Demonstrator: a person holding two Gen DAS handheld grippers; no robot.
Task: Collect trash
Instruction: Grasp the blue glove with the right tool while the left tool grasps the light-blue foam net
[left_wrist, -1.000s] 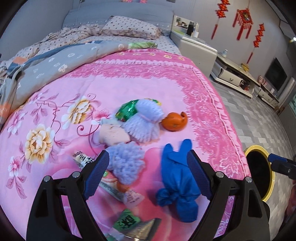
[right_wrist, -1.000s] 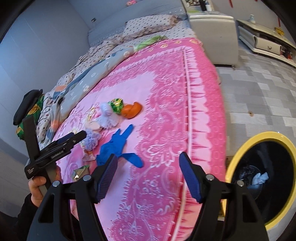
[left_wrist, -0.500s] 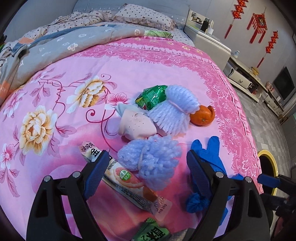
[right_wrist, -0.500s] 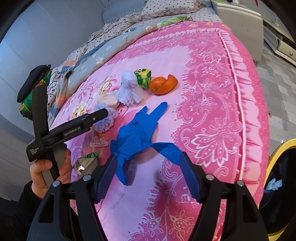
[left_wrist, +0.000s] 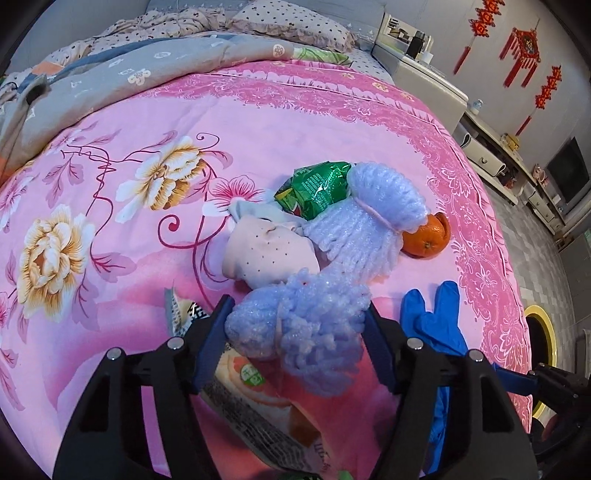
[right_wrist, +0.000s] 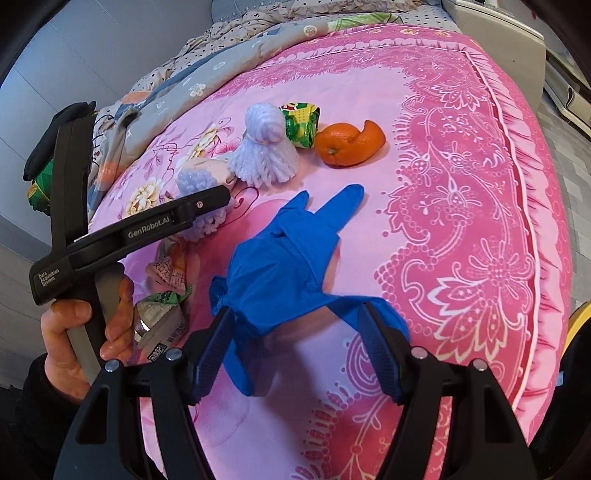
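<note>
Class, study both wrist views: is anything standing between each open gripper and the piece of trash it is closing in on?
Nothing visible does. The left gripper already has the lavender foam net between its open fingers, and the right gripper straddles the near end of the blue glove on the pink bedspread.

snack wrapper (left_wrist: 255, 402): lay partly under the near foam net (left_wrist: 306, 332) and behind the left gripper (left_wrist: 299, 339), print unreadable
blue glove (left_wrist: 432, 325): cuff end was hidden behind the gripper's frame
yellow-rimmed bin (left_wrist: 543, 332): only an edge showed past the bed; contents could not be told
foil pack (right_wrist: 159, 325): was partly covered by the hand (right_wrist: 74, 339)
</note>
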